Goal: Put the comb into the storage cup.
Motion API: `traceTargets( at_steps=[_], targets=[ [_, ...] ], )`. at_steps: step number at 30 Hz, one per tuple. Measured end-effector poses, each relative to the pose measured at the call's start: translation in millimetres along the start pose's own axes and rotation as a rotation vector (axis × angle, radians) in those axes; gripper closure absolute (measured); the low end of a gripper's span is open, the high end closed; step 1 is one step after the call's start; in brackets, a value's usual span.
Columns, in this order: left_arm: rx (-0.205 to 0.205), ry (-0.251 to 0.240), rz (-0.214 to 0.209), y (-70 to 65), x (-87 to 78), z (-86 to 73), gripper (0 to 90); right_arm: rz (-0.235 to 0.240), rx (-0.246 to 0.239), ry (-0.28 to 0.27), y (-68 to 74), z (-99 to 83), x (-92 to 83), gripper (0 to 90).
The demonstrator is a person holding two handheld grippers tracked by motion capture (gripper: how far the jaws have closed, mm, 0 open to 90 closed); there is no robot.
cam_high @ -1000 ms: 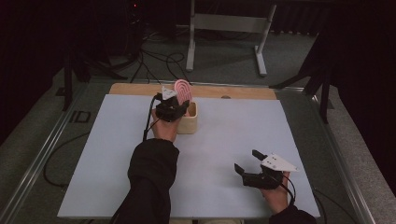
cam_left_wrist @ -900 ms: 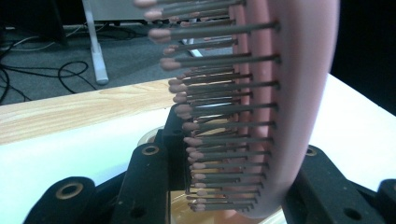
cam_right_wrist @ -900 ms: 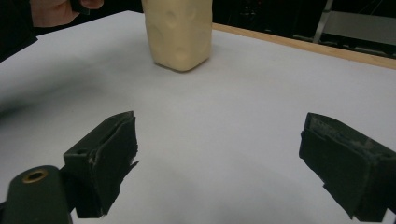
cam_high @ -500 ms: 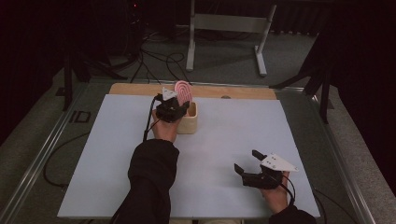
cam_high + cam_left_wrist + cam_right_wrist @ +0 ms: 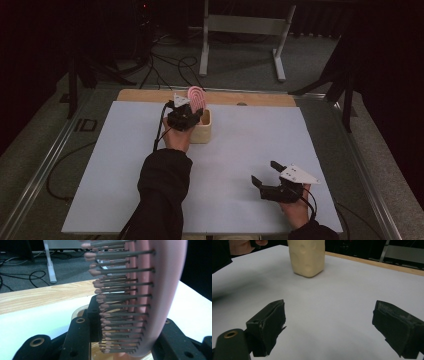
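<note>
I take the cream holder (image 5: 204, 131) near the far edge of the white mat (image 5: 100, 175) as my landmark. Just left of it sits my left gripper (image 5: 192, 114), its jaws clamped on the pink hairbrush (image 5: 196, 97). The brush stands upright, its head rising above the holder's rim and its lower end down over the holder's mouth. In the left gripper view the pink hairbrush (image 5: 160, 290) sits close up between the black jaws, its rows of pink-tipped bristles (image 5: 117, 305) pointing to the left of that frame, with the holder's pale rim (image 5: 80, 311) showing just below them. Behind the holder runs the wooden board (image 5: 150, 95) along the mat's far edge.

Well to the right of the holder and nearer to me, my right gripper (image 5: 265, 172) rests low over the bare mat, its jaws spread wide with nothing between them. From the right gripper view the cream holder (image 5: 307, 256) stands ahead, well apart from the two black pads (image 5: 268, 327), with white mat between them.
</note>
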State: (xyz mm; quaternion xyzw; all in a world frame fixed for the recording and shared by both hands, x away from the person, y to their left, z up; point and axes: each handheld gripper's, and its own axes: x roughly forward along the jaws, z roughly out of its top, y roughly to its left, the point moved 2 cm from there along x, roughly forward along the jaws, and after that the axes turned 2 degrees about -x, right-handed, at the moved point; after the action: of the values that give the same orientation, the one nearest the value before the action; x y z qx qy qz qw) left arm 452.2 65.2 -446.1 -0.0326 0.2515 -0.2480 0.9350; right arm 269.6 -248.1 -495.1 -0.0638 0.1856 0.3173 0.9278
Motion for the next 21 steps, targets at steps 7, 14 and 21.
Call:
traceTargets(
  at_steps=[7, 14, 21],
  targets=[
    [-0.009, 0.008, -0.004, 3.8, -0.5, 0.8, 64.8, 0.002, -0.004, 0.002, 1.1, 0.0, 0.5, 10.8],
    [-0.025, 0.017, -0.003, 9.2, -1.0, 1.1, 63.9, -0.001, -0.002, 0.0, 0.3, -0.1, -0.2, 10.8],
    [-0.033, 0.024, 0.0, 11.7, -1.5, 1.5, 59.1, -0.001, -0.001, 0.001, 0.4, -0.2, -0.4, 10.8]
  ],
)
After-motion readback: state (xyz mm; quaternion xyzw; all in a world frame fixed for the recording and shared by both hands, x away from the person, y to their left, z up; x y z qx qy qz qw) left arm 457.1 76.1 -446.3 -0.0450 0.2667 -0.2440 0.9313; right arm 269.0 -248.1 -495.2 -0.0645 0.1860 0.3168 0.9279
